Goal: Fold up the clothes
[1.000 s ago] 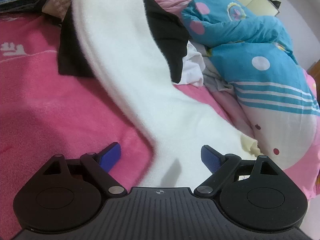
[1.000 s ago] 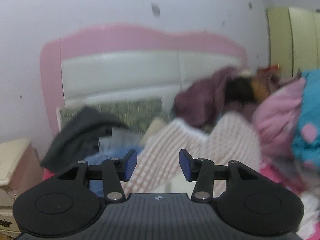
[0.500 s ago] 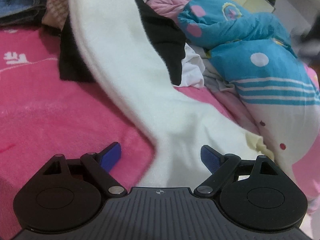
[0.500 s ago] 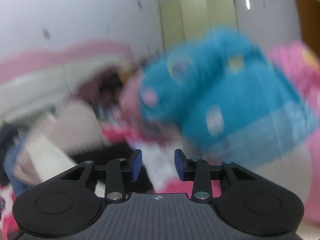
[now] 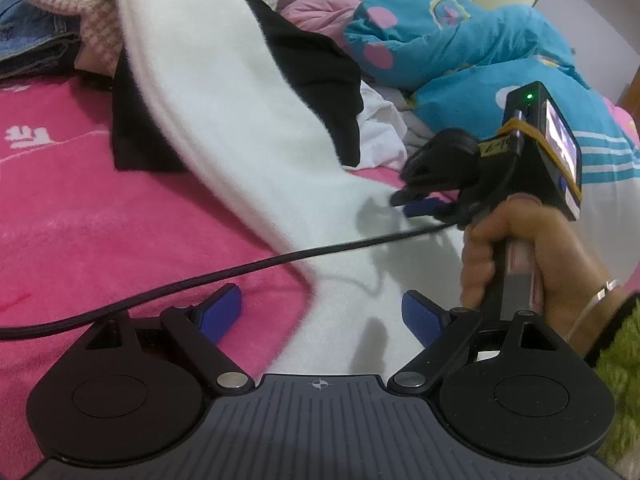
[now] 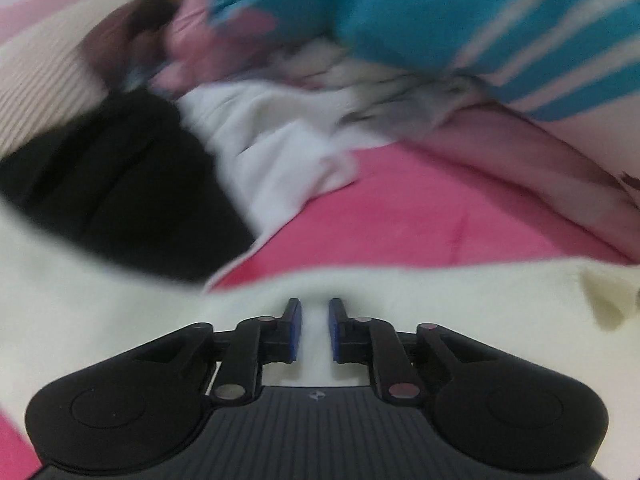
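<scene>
White fleece garment (image 5: 248, 128) lies spread on the pink blanket (image 5: 80, 208), running from the heaped clothes down to our near edge; we take it as the piece being folded.

Step in hand, by our judgement: securing a hold on the garment's near end before the first fold. The right gripper (image 6: 314, 330) is low over the fleece near its edge, jaws closing, with a strip of fleece showing in the narrow gap; the blurred view does not show the pads pressing yet. The left gripper (image 5: 320, 312) hangs over the same end, jaws released and wide, the garment's edge passing between them untouched.

Beside the garment lie a black garment (image 5: 312, 76) and a blue quilt (image 5: 460, 48) (neither concerns this step).

Next move, in our view, calls for both grippers clamped on the fleece, then an even lift.
</scene>
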Action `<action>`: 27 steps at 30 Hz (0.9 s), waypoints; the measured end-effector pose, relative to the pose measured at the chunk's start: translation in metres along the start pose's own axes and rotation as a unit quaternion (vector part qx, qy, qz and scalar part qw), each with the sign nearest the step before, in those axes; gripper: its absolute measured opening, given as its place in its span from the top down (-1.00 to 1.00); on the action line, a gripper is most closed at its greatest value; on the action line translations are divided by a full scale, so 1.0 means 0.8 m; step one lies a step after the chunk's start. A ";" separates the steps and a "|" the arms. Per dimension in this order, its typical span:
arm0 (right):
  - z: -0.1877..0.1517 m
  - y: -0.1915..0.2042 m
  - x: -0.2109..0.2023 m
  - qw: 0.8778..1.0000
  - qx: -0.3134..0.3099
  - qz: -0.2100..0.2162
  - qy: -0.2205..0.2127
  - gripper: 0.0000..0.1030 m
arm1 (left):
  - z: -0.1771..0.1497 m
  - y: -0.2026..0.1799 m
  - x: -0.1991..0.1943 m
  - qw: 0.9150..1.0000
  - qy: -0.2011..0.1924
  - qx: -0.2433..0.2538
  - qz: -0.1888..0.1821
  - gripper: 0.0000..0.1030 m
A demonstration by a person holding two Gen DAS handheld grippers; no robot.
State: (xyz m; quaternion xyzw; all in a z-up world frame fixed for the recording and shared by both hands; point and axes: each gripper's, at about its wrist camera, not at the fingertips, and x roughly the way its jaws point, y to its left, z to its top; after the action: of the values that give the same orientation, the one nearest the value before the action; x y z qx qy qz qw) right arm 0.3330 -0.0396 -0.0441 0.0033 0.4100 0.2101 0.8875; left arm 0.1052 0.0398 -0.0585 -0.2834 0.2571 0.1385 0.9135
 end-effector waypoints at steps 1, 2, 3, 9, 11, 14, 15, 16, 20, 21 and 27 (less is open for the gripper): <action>0.003 0.000 -0.007 1.000 0.000 -0.006 -0.006 0.76 | 0.000 0.001 0.000 1.000 0.001 -0.001 -0.001 -0.71; 0.006 0.002 -0.015 1.000 -0.002 -0.010 -0.012 0.73 | 0.000 0.001 0.000 1.000 0.001 -0.002 -0.001 -0.71; 0.006 0.005 -0.028 1.000 -0.009 0.007 -0.017 0.73 | 0.000 0.001 0.000 1.000 0.002 -0.002 -0.001 -0.72; -0.010 0.052 -0.019 0.989 -0.111 0.059 0.077 0.75 | 0.001 0.001 -0.002 1.000 0.003 -0.003 0.000 -0.72; -0.008 0.056 0.011 0.992 -0.102 0.045 0.065 0.76 | 0.001 0.001 -0.003 1.000 0.002 -0.002 0.000 -0.72; 0.017 0.052 0.031 0.998 -0.057 0.015 0.017 0.75 | 0.001 0.002 -0.005 1.000 0.002 -0.002 -0.002 -0.71; 0.022 0.051 0.033 0.999 -0.048 -0.007 0.010 0.73 | 0.002 0.002 -0.005 1.000 0.002 -0.003 -0.002 -0.71; 0.025 0.047 0.029 0.999 -0.037 0.000 0.010 0.72 | 0.002 0.002 -0.005 1.000 0.002 -0.004 -0.002 -0.71; 0.017 0.040 -0.014 0.998 -0.040 0.058 0.000 0.72 | 0.004 0.002 -0.005 1.000 0.004 -0.005 0.000 -0.71; 0.013 0.041 -0.028 0.996 -0.052 0.069 -0.006 0.72 | 0.005 0.002 -0.005 1.000 0.004 -0.006 0.000 -0.71; -0.013 0.079 -0.009 0.981 -0.125 0.133 0.068 0.71 | 0.006 -0.001 -0.005 1.000 0.004 -0.004 0.002 -0.72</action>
State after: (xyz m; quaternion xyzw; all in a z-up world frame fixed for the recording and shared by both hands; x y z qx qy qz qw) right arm 0.2975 0.0139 -0.0345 -0.0676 0.4354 0.3754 0.8154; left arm 0.1041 0.0420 -0.0528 -0.2872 0.2606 0.1404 0.9110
